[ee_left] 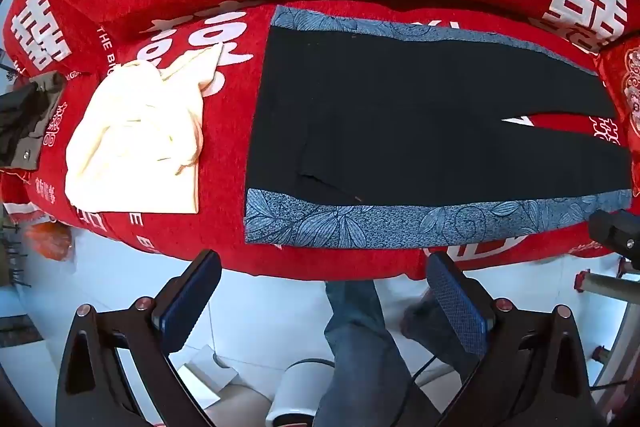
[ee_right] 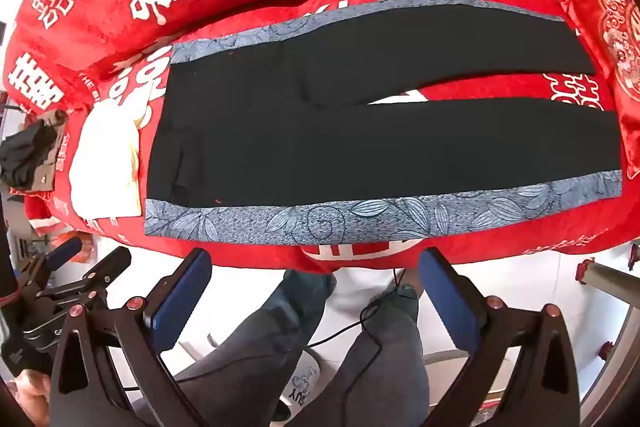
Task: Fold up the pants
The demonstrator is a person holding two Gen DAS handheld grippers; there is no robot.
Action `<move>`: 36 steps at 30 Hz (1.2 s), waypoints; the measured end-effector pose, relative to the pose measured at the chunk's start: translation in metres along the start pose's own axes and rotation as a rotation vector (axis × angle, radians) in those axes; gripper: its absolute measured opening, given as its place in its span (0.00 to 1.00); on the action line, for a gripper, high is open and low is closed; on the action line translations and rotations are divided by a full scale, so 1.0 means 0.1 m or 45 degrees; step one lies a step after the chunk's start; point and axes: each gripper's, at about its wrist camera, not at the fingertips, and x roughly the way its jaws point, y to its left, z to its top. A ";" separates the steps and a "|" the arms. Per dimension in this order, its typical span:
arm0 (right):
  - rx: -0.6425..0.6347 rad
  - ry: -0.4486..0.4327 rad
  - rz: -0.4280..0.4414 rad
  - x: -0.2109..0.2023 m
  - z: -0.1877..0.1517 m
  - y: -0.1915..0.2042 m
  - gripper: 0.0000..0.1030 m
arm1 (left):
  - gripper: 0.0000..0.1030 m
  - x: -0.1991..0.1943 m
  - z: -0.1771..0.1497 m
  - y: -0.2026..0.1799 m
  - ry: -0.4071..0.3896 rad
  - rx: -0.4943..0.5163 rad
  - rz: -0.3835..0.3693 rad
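Both grippers — left gripper (ee_left: 324,291), right gripper (ee_right: 316,283) — gape apart before the unfolded pants (ee_left: 420,123); next, grasp the near striped edge.

Matt black cloth pants (ee_left: 420,123) with grey leaf-print trim lie on plush red cover (ee_left: 224,231).

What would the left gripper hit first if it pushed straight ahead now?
Probably the pants: the open left gripper points at their near floral stripe, past the sofa edge. Depth is unclear.
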 end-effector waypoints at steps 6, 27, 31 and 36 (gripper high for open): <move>-0.021 -0.012 -0.090 0.02 -0.01 0.02 1.00 | 1.00 -0.01 -0.04 -0.03 0.005 0.015 0.031; -0.029 0.016 -0.111 -0.06 -0.02 0.08 1.00 | 1.00 -0.06 0.02 -0.06 0.003 0.039 0.046; -0.029 0.017 -0.112 -0.06 -0.02 0.07 1.00 | 1.00 -0.08 0.01 -0.08 -0.004 0.045 0.051; -0.029 0.013 -0.111 -0.07 -0.03 0.06 1.00 | 1.00 -0.09 0.01 -0.09 -0.012 0.044 0.059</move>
